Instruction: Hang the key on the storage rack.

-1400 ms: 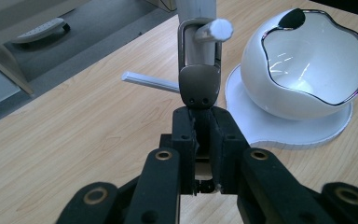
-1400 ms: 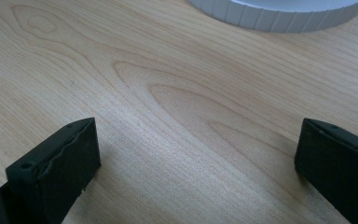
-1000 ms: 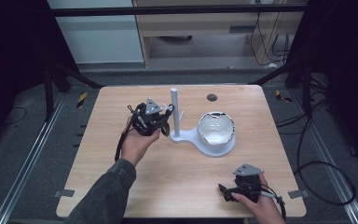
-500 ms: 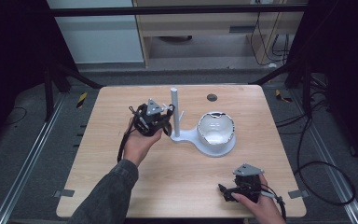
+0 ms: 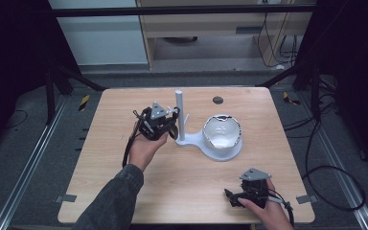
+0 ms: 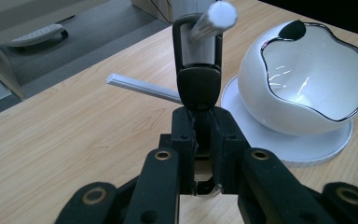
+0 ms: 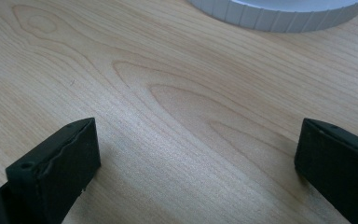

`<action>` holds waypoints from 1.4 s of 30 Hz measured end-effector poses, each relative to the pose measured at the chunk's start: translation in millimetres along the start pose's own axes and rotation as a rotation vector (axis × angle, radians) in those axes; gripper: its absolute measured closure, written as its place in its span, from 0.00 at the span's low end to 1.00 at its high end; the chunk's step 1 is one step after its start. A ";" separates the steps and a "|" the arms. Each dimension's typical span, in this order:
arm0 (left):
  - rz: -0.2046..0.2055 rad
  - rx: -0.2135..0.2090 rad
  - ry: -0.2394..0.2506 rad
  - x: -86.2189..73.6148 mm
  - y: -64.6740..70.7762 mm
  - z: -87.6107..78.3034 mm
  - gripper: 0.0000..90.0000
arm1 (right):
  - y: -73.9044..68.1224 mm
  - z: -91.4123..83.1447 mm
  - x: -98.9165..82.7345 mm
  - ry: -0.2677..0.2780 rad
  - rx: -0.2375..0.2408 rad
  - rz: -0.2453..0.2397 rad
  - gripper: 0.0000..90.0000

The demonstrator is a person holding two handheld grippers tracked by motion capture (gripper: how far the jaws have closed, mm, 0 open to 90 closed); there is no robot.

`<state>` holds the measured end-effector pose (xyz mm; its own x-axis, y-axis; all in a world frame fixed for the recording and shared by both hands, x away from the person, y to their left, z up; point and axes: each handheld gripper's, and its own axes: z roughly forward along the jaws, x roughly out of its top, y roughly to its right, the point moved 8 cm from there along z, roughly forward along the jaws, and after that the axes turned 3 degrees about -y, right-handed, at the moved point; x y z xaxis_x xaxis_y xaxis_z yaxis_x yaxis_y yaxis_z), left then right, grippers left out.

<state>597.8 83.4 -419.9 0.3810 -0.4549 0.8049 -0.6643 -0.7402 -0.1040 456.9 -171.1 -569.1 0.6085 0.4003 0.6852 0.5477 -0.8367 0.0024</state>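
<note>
Left gripper view looks along the left claw (image 6: 200,140), and its two black jaws are pressed tight on a small black loop-shaped hook with a flat tab (image 6: 198,65). The tab sits between the jaws and the open loop points away from the claw. A thin white peg (image 6: 214,18) pokes through the top of that loop, so the hook's long line runs straight from the claw to the peg. That is the thing to watch: it looks like the loop has to sit down on the peg before the jaws let go. The peg sticks out from a tall white post on a round white stand (image 5: 180,115), and a lower white peg (image 6: 142,87) points off to the left. A shiny white bowl with a wavy silver rim (image 6: 307,84) rests on the stand's flat base, just beside the hook. High view shows the left claw (image 5: 165,125) right up against the post, while the right claw (image 5: 233,197) lies far back near the front edge of the light wooden tabletop (image 5: 182,182). Its jaws stand wide apart with nothing between them, so the left hand is much nearer.
</note>
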 end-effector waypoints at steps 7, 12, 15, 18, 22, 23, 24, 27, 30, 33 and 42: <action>-0.012 -0.010 0.015 -0.4 0.5 2.1 0.89 | -0.1 0.0 0.0 0.000 0.000 0.001 0.00; -0.015 -0.012 0.019 -0.1 1.0 3.4 0.89 | 0.0 0.0 0.0 0.000 0.000 0.001 0.00; -0.023 -0.015 0.025 -0.2 1.1 4.4 0.89 | -0.1 0.0 0.0 0.000 0.000 0.001 0.00; -0.019 -0.014 0.024 -0.3 1.6 5.2 0.89 | 0.1 0.0 0.0 0.001 0.000 -0.002 0.00; -0.022 -0.014 0.029 -0.8 1.8 5.4 0.88 | 0.0 -0.1 0.0 0.001 0.000 -0.002 0.00; -0.022 -0.014 0.029 -1.3 1.7 5.3 0.88 | 0.0 -0.1 0.0 0.001 0.000 -0.002 0.00; -0.024 -0.012 0.032 -1.6 1.8 5.5 0.88 | 0.0 -0.1 0.0 0.001 0.000 -0.002 0.00; -0.026 -0.010 0.028 -3.4 1.7 6.2 0.87 | 0.0 -0.1 0.0 0.001 0.000 -0.002 0.00; -0.031 -0.013 0.032 -5.2 1.8 7.1 0.85 | 0.0 -0.1 0.0 0.001 0.000 -0.003 0.00; -0.032 -0.014 0.043 -6.0 2.4 6.4 0.82 | 0.0 -0.1 0.0 0.001 0.000 -0.003 0.00; 0.000 -0.012 0.037 -13.8 6.8 3.0 0.65 | 0.1 -0.1 -0.2 0.001 -0.001 -0.005 0.00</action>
<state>590.0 83.2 -433.5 0.3571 -0.4365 0.8258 -0.6724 -0.7338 -0.0971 456.8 -171.3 -569.2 0.6052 0.4037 0.6862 0.5498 -0.8353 0.0065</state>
